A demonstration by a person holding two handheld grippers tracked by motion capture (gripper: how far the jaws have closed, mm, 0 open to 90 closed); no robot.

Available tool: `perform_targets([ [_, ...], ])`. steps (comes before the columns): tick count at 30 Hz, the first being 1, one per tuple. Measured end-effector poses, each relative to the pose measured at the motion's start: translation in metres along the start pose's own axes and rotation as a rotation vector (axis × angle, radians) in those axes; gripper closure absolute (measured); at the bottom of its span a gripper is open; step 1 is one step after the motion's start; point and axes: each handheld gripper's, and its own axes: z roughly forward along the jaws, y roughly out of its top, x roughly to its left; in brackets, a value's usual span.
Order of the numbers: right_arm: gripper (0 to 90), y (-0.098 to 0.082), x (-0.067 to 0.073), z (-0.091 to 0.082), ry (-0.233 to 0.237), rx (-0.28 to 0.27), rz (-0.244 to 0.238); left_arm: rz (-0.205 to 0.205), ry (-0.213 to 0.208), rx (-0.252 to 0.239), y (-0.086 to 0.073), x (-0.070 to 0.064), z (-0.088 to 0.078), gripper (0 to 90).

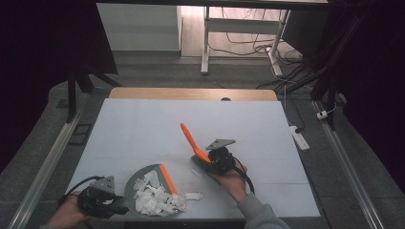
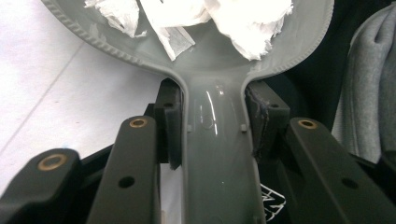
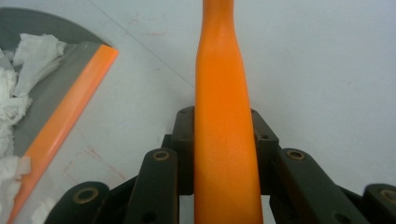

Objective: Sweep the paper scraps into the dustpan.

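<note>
White tabletop (image 1: 143,129): right gripper (image 1: 213,161) clamps orange brush handle (image 1: 191,140), slanting up-left; left gripper (image 1: 113,204) clamps grey dustpan (image 1: 136,177).

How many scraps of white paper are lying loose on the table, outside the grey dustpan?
2: one scrap sits just right of the grey dustpan's orange lip, another lies farther up near the brush; tinier bits may escape notice.

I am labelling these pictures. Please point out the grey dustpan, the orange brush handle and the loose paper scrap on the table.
grey dustpan (image 2: 219,154): left gripper view, its handle.
orange brush handle (image 3: 224,135): right gripper view, mid-handle.
loose paper scrap (image 1: 194,195): high view, its middle.
</note>
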Motion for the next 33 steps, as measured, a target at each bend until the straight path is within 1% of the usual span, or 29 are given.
perform_targets([
  [4, 70.3, -0.001, 0.009, 0.001, 0.001, 0.0, -0.009, -0.01, 0.003, 0.001, 0.003, -0.006, 0.003, 61.5],
  [8, 70.3, -0.004, 0.02, -0.001, -0.014, 0.003, -0.017, -0.036, 0.008, -0.004, 0.007, -0.01, 0.007, 61.5],
  [13, 70.3, -0.006, 0.036, -0.002, -0.01, 0.004, 0.0, -0.056, 0.008, -0.002, 0.013, -0.016, 0.015, 61.5],
  [14, 70.3, -0.006, 0.037, -0.002, -0.009, 0.005, -0.003, -0.059, 0.008, -0.004, 0.015, -0.017, 0.016, 61.5],
  [18, 70.3, -0.003, 0.05, 0.001, 0.043, 0.003, 0.019, -0.067, 0.005, -0.003, 0.018, -0.019, 0.019, 61.5],
  [20, 70.3, -0.001, 0.056, 0.003, 0.057, 0.001, 0.016, -0.074, 0.006, -0.003, 0.02, -0.02, 0.021, 61.5],
  [21, 70.3, 0.0, 0.061, 0.005, 0.074, 0.002, 0.02, -0.077, 0.005, -0.005, 0.021, -0.02, 0.022, 61.5],
  [23, 70.3, 0.003, 0.068, 0.007, 0.096, 0.003, 0.003, -0.077, 0.005, -0.004, 0.022, -0.021, 0.023, 61.5],
  [24, 70.3, 0.004, 0.07, 0.008, 0.109, -0.002, 0.003, -0.081, 0.005, -0.01, 0.022, -0.021, 0.023, 61.5],
  [25, 70.3, 0.005, 0.072, 0.007, 0.139, -0.013, 0.006, -0.088, 0.004, -0.016, 0.023, -0.021, 0.024, 61.5],
  [26, 70.3, 0.007, 0.073, 0.005, 0.159, -0.027, 0.012, -0.088, 0.005, -0.017, 0.023, -0.021, 0.025, 61.5],
  [27, 70.3, 0.009, 0.074, 0.002, 0.163, -0.04, 0.013, -0.091, 0.002, -0.013, 0.023, -0.021, 0.026, 61.5],
  [28, 70.3, 0.012, 0.073, -0.002, 0.154, -0.063, 0.007, -0.091, 0.003, -0.012, 0.023, -0.021, 0.027, 61.5],
  [29, 70.3, 0.015, 0.07, -0.007, 0.139, -0.086, 0.003, -0.092, 0.002, -0.008, 0.024, -0.021, 0.028, 61.5],
  [30, 70.3, 0.018, 0.065, -0.014, 0.115, -0.116, 0.002, -0.093, 0.002, -0.007, 0.024, -0.021, 0.028, 61.5],
  [31, 70.3, 0.02, 0.061, -0.017, 0.102, -0.129, 0.01, -0.095, 0.002, -0.007, 0.024, -0.021, 0.029, 61.5],
  [33, 70.3, 0.021, 0.046, -0.022, 0.064, -0.14, 0.028, -0.097, 0.002, -0.008, 0.025, -0.02, 0.029, 61.5],
])
